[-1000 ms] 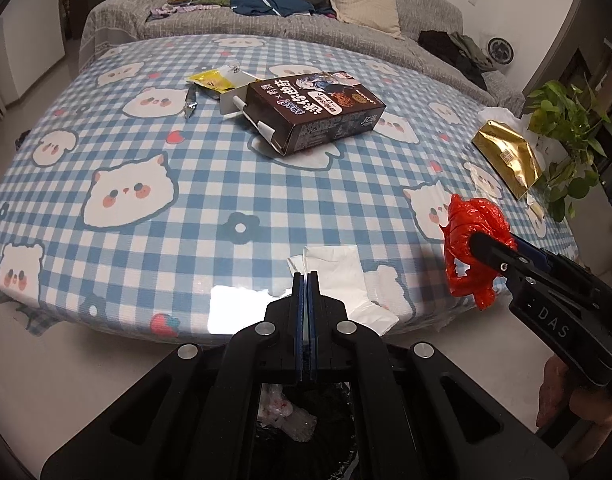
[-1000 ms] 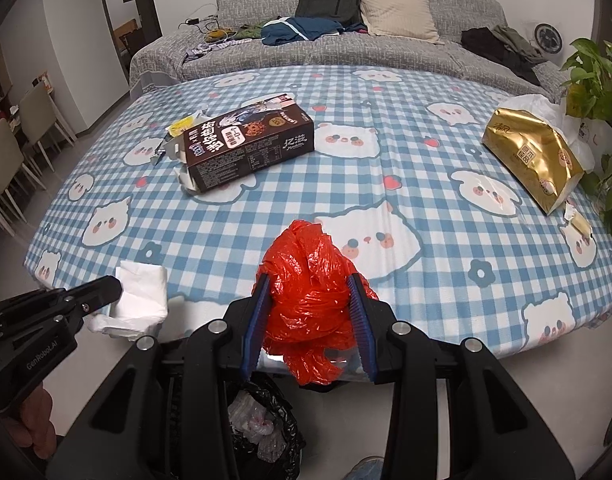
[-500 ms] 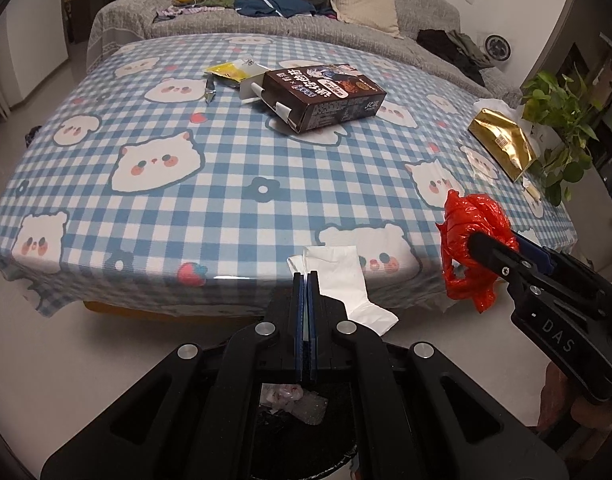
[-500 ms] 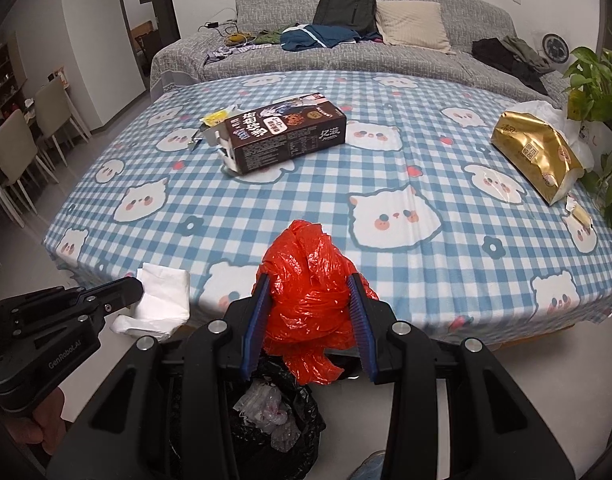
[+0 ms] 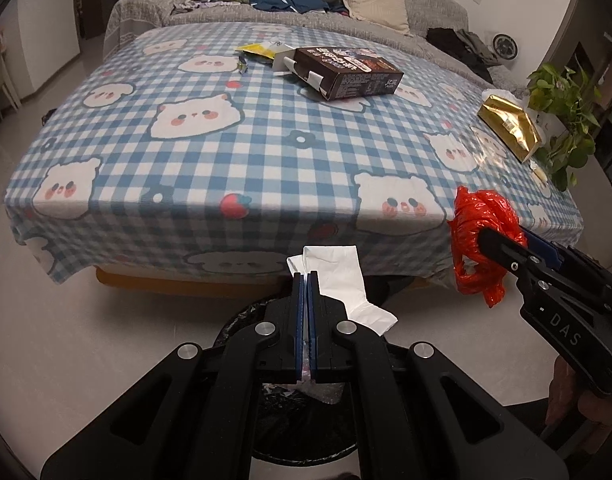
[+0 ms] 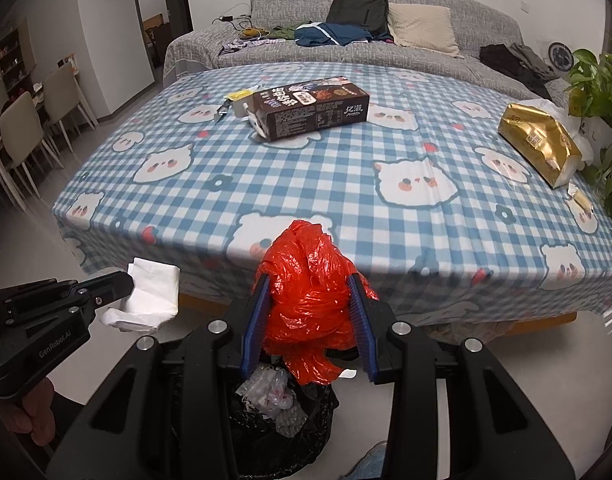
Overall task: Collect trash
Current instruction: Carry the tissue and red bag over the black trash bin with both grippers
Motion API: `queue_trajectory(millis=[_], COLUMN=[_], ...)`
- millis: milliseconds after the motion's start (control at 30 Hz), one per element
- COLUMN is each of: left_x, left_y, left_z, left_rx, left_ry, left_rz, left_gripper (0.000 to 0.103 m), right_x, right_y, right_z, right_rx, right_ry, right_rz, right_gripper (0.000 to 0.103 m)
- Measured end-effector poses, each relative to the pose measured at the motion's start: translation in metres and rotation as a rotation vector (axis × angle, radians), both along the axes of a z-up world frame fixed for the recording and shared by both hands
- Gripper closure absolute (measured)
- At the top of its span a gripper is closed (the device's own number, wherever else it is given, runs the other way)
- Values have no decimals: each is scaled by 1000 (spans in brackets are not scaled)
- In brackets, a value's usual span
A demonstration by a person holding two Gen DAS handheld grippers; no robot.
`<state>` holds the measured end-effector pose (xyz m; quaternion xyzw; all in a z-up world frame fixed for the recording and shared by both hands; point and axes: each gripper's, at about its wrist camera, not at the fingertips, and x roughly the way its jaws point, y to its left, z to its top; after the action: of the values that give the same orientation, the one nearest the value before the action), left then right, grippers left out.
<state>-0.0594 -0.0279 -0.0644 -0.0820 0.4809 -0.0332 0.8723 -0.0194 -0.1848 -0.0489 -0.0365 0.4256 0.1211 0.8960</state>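
My left gripper (image 5: 306,280) is shut on a white tissue (image 5: 341,280), held in the air in front of the table's near edge, above a black-lined trash bin (image 5: 306,432). In the right wrist view the left gripper (image 6: 124,284) and the tissue (image 6: 152,296) show at the left. My right gripper (image 6: 309,284) is shut on a crumpled red plastic bag (image 6: 309,300), above the bin (image 6: 282,420), which holds clear wrappers. The red bag also shows in the left wrist view (image 5: 479,236), to the right of the tissue.
A table with a blue checked bear cloth (image 6: 306,184) carries a dark brown carton (image 6: 309,108), a yellow wrapper (image 6: 242,95) and a gold tissue pack (image 6: 539,144). A plant (image 6: 597,92) stands at the right, a grey sofa (image 6: 385,40) behind, chairs (image 6: 22,136) at the left.
Both grippers have pulled back from the table and lowered, carrying the tissue and the red bag off the edge to above the bin. Grips unchanged.
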Motion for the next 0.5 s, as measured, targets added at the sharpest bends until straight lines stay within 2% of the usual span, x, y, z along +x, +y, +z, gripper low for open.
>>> queue_trajectory(millis=[267,500], left_x=[-18,-31], left_y=[5,5], left_z=[-13,-31], left_rx=[28,40], left_ry=[-14,10], left_rz=[-3,-8], left_gripper=[102,102], right_x=[-27,-45], right_y=[10,16], right_z=[-19,-42], right_rx=[-11,-35], right_ry=[17,43], right_rz=[31,49], right_gripper=[66,66])
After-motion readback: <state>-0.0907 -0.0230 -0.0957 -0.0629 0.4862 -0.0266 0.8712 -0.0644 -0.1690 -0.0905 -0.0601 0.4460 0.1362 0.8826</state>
